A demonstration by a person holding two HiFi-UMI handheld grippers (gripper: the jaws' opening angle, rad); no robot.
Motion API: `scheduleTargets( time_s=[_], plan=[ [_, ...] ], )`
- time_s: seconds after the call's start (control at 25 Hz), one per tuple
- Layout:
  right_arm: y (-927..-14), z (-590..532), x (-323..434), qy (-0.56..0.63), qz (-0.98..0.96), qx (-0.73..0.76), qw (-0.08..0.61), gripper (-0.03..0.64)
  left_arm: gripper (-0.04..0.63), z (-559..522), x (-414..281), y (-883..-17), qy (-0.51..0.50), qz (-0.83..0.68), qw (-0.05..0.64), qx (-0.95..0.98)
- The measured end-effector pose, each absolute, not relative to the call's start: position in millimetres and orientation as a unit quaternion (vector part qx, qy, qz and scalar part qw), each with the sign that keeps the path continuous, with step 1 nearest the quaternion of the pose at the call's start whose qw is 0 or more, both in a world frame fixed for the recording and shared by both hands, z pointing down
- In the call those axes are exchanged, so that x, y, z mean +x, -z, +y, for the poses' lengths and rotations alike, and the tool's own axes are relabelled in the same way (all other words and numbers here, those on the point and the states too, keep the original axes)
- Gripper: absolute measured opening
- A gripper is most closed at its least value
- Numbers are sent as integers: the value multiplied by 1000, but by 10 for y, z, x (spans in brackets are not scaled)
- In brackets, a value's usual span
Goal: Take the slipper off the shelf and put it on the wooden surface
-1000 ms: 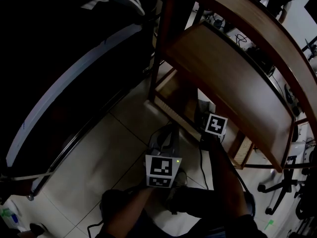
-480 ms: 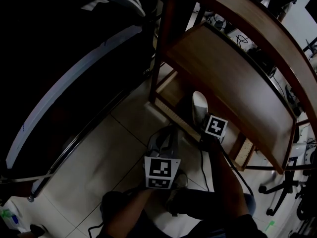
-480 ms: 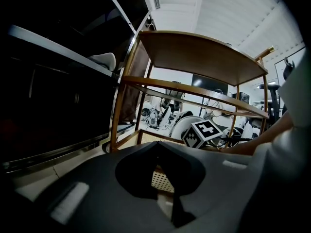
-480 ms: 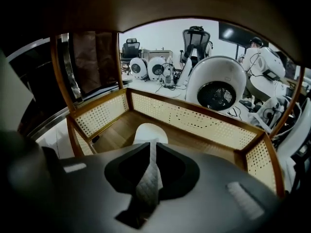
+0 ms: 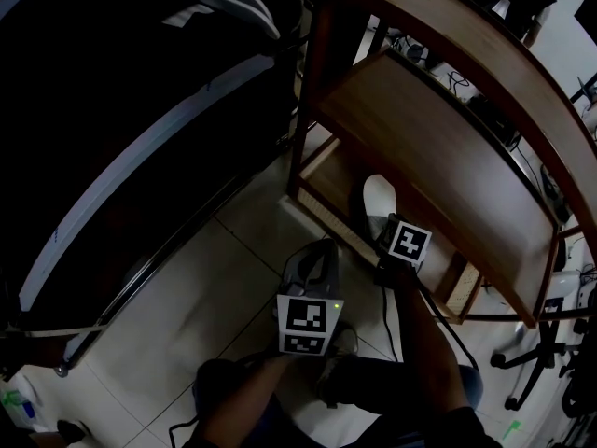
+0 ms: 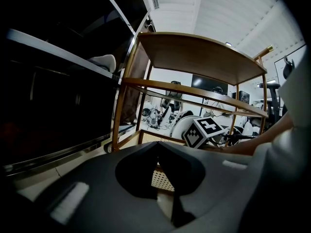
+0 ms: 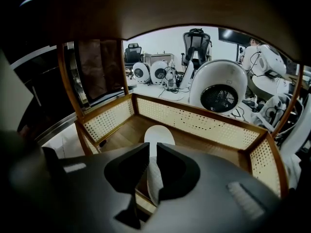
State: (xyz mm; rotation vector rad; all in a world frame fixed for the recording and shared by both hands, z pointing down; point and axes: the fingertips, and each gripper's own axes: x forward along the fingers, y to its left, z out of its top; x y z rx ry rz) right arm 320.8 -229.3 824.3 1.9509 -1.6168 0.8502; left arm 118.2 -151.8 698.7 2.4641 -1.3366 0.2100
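Since the earlier frame the slipper point(image 5: 377, 197) has come out from under the edge of the middle shelf point(image 5: 420, 147). Its pale rounded end now shows plainly in the head view, just beyond the right gripper point(image 5: 390, 231), whose jaws have just been opening. From the right gripper view the slipper point(image 7: 159, 136) lies lengthwise on the wooden floor of the low tray point(image 7: 204, 125) with cane sides. Its rounded end points far and its near end runs under the narrow gap between the jaws. The pads do not seem to press on it, so I judge it let go and already set down. The left gripper point(image 6: 156, 144) hangs over the tiled floor to the left of the tray, jaws together on nothing. As for handling, the slipper looks light and soft, likely foam or cloth, with a sole that would bend and droop if lifted by one end. It seems neither fragile nor slippery. The thin rim at the heel or along one side is the best place to take hold, since it suits a narrow grip. It is plain off-white and oval at the far end, with a fine ribbed or woven texture on the part nearest the jaws.
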Motion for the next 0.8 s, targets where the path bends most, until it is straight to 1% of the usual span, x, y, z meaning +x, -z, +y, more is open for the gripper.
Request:
scheduleTargets(
  time_s=[0.16,0.28,0.48,0.8],
  plan=[
    [-8217,-2300,3214,-314,-591,711,213,43,5,-1557,1269,-6986,-67,-468,167,865],
    [-8176,-2397,2955,-312,-610,704,186,43,6,-1636,1214,-7021,-68,-477,166,861],
    [-8102,-2296,2548,-294,-633,693,178,43,6,-1684,1127,-7050,-64,-485,165,856],
    [-7765,-2076,2100,-249,-672,680,156,43,5,-1648,975,-7073,-71,-501,178,844]
  ],
)
